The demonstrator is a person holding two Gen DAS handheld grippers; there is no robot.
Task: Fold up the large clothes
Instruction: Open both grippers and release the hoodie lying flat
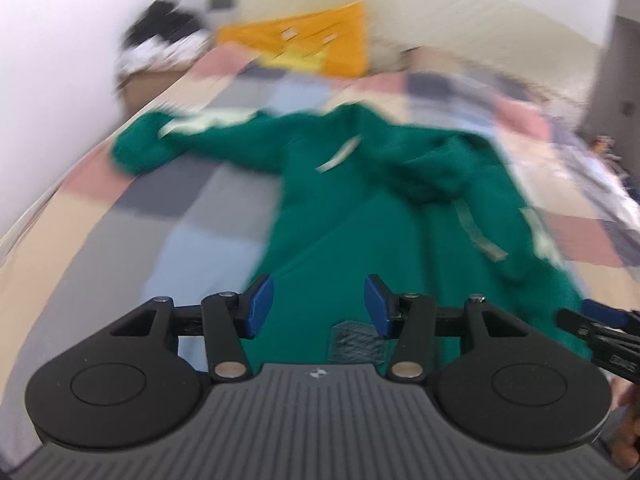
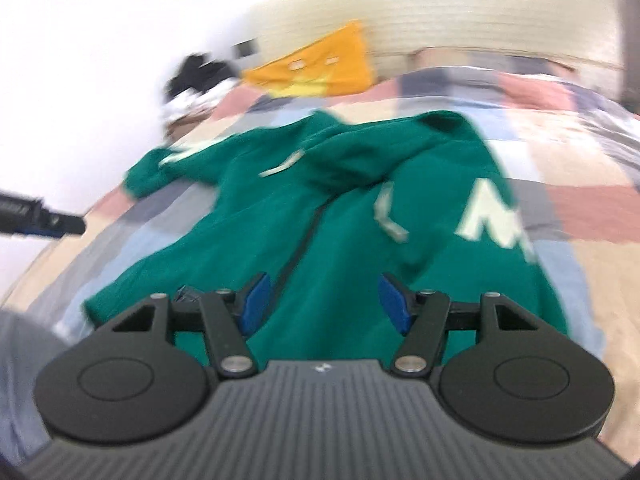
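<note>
Bed point(image 1: 100, 208) bare left of hoodie point(image 1: 360, 208): free pass there. Bare quilt also right of hoodie point(image 2: 400, 208), beyond sleeve. Far end blocked: orange cushion point(image 1: 316, 40) against headboard, dark pile point(image 1: 168, 36) at wall corner. Right gripper point(image 1: 592, 320) crowded left gripper point(image 1: 318, 306) at hoodie's near edge. Wall closed off left side.

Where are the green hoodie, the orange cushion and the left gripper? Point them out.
green hoodie point(image 2: 344, 216): right wrist view, on its front beside the zip.
orange cushion point(image 1: 320, 40): left wrist view, on its face.
left gripper point(image 1: 319, 306): left wrist view, midway between its blue fingertips.
</note>
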